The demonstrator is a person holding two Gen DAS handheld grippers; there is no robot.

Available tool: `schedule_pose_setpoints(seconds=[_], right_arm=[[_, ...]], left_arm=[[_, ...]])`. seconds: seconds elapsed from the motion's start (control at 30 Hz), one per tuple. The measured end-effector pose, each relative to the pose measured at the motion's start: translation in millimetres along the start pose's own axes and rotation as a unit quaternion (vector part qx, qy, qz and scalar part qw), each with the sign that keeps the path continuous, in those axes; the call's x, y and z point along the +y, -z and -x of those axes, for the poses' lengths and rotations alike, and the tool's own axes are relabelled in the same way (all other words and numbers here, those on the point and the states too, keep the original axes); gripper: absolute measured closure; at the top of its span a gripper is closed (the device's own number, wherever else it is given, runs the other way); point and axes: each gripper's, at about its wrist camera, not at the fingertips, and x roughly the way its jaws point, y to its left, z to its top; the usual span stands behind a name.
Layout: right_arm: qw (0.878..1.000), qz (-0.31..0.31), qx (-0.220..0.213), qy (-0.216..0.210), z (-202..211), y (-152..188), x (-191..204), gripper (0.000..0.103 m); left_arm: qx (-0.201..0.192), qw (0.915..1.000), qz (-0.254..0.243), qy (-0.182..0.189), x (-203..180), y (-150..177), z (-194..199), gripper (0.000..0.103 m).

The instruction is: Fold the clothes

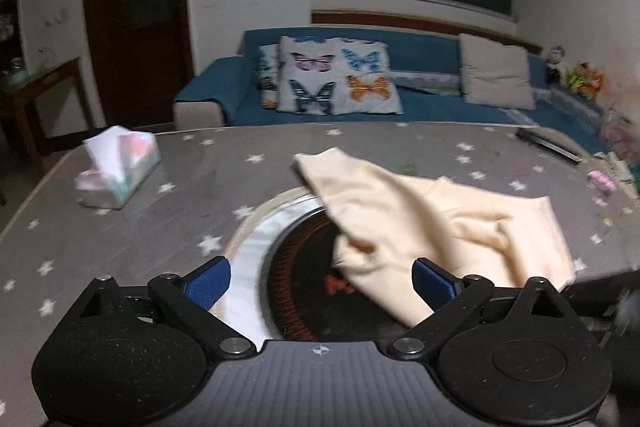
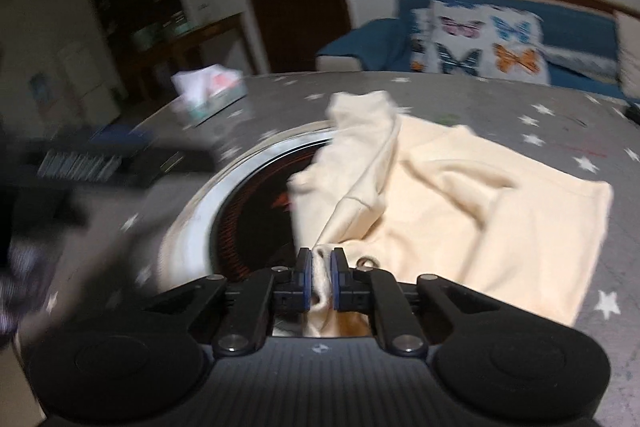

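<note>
A cream-coloured garment lies crumpled on the grey star-patterned table, partly over a round built-in cooker. My left gripper hovers over the cooker, open wide, its right blue pad beside the cloth's near edge; nothing is pressed between the pads. In the right wrist view the same garment spreads to the right, and my right gripper is shut on a bunched edge of it, beside a metal eyelet.
A tissue box stands at the table's far left. A dark flat remote and small items lie at the far right edge. Behind the table is a blue sofa with butterfly cushions. A dark blurred shape sits left in the right wrist view.
</note>
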Motion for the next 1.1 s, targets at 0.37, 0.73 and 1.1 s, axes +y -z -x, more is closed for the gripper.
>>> schedule_pose_setpoints(seconds=[0.37, 0.73, 1.1], right_arm=[[1.0, 0.01, 0.002, -0.025, 8.7, 4.8, 3.9, 0.091], [0.996, -0.031, -0.032, 0.082, 27.6, -28.8, -75.4, 0.085], [0.989, -0.102, 0.009, 0.107, -39.4, -42.9, -135.8, 0.093]], left_arm=[[0.053, 0.996, -0.051, 0.05, -45.3, -15.5, -65.1, 0.03], [0.079, 0.9937, -0.051, 0.061, -44.0, -15.2, -94.4, 0.057], [0.089, 0.9915, -0.052, 0.079, -44.6, -17.2, -110.9, 0.098]])
